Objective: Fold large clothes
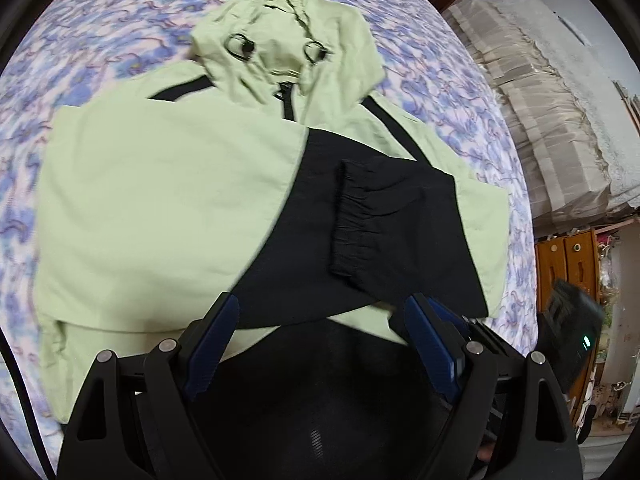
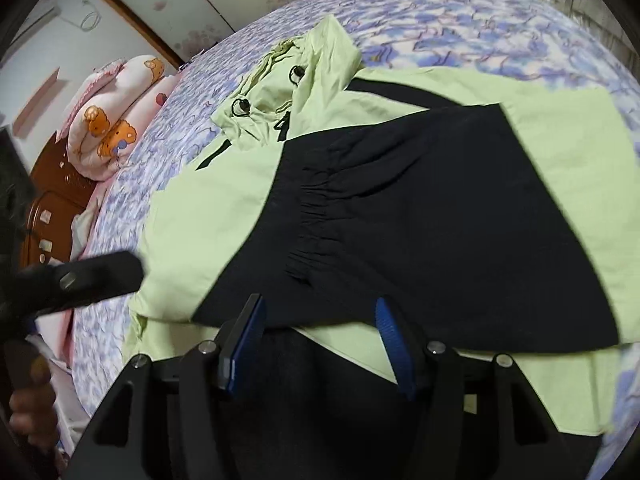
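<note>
**Jacket on the bed, sleeves folded in, both claws open at its hem**

One light green and black hooded jacket lies flat on a bed covered in a blue and purple floral sheet. Its hood points away from the cameras. Two black sleeves are folded across the chest; one gathered cuff lies on top near the middle.

The left claw hovers over the near hem, its blue pads spread wide with nothing between them. The right claw hovers beside it at the same hem, its jaws also apart and pressing on nothing.

The next step is probably to fold the bottom up toward the hood. To do it well, each claw should pinch the hem near its own corner, catching every layer of fabric, then both should lift together and evenly so the crossed sleeves do not slide out.

Counted: one jacket, two sleeves, one visible cuff, two drawcord toggles on the hood, two claws. One rolled pink quilt lies at the bed's far edge.
</note>
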Demonstrator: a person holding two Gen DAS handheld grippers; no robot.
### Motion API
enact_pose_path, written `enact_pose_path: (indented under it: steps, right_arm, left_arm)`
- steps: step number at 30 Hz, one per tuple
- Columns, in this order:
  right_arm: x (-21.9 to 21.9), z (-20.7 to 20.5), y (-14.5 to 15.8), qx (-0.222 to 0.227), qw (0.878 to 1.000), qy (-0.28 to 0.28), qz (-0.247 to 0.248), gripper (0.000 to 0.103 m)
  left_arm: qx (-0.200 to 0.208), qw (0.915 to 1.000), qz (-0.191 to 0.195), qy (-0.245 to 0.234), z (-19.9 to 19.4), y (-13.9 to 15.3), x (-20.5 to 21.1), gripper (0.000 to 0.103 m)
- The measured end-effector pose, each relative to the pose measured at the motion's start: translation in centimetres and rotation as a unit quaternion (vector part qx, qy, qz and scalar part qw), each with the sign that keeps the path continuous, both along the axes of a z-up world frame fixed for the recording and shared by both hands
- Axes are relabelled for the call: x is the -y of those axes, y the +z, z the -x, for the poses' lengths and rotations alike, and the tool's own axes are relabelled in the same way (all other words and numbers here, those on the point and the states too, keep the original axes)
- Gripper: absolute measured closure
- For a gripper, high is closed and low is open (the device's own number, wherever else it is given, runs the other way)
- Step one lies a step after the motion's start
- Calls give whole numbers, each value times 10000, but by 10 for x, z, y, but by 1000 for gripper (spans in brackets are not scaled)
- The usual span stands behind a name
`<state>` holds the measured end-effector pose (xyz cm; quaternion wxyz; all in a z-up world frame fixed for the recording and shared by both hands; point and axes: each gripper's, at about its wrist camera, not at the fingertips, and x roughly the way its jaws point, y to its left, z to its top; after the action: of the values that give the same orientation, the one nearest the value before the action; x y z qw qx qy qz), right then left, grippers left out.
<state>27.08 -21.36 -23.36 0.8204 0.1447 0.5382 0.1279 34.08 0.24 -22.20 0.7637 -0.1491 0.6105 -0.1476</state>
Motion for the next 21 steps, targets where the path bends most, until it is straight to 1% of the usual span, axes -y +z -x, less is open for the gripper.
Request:
enact_pose_path:
  steps: [2,5,8,9,10,13,15,18,21]
  right_arm:
    - [13,9,4,-3,9998,51,205,46]
    - [34,24,8,10,9994,94,328,46]
    - [57,38,7,-16,9992,55,383,46]
    - [64,43,6,-34,9991,44,427,46]
    - [73,49,4,-56,9988,34,489,46]
    - [95,60,-2,-170,9981,44,592,46]
    - [111,63,-9,-328,9981,-9,528,46]
    - [128,68,-16,-441,9981,-106,422,46]
    - [139,70,-21,-438,9978,-37,499,46]
  left_arm:
    - [38,9999,86,69,1,-7,9,20]
    - [124,9996,165,197,0,-18,25,22]
    - [92,9995,75,294,-1,-32,41,32]
    - [55,9994,62,348,-2,-37,47,38]
    - [5,9991,80,413,-2,-43,51,45]
    - [-194,9976,209,626,-4,-61,59,56]
    - [-286,9961,283,782,-4,-71,63,61]
    - [-372,9931,253,1085,-4,-84,69,62]
    - [-270,9911,153,1291,-5,-89,73,62]
